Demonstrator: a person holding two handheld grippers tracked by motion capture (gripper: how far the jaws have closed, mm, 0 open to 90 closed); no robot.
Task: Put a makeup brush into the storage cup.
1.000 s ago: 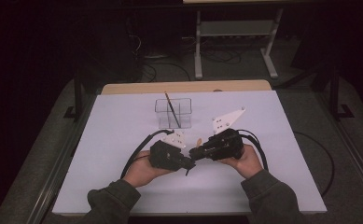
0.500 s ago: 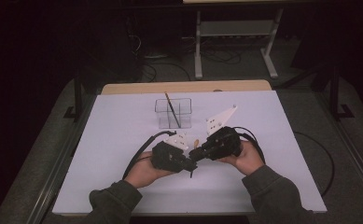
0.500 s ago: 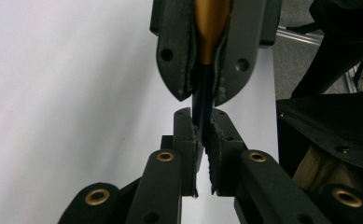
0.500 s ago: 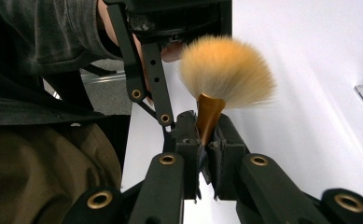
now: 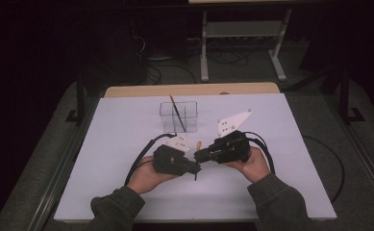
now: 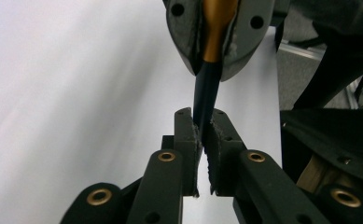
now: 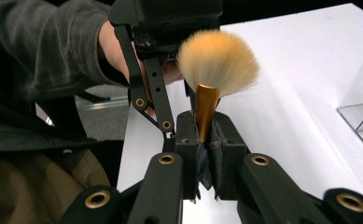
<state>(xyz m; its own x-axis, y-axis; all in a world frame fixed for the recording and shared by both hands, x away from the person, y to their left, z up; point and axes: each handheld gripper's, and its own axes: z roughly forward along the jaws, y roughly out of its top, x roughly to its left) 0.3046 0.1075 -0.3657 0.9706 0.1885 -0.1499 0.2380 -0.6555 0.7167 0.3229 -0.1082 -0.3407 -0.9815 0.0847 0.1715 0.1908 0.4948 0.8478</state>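
A makeup brush with a tan fan of bristles (image 7: 219, 60), a gold ferrule and a dark handle (image 6: 206, 93) is held between both grippers. My right gripper (image 7: 205, 126) is shut on the gold ferrule, the bristles standing just past its jaws. My left gripper (image 6: 201, 122) is shut on the dark handle, a little way from the right gripper's jaws (image 6: 212, 60). In the high view the left gripper (image 5: 195, 168) and right gripper (image 5: 197, 155) meet tip to tip above the white table (image 5: 127, 144), near its front middle.
A clear compartmented box (image 5: 178, 116) stands on the table behind the grippers, with a thin dark-tipped brush (image 5: 177, 111) leaning in it. Black cables trail from both grippers. Metal frame rails run along the table's left and right sides.
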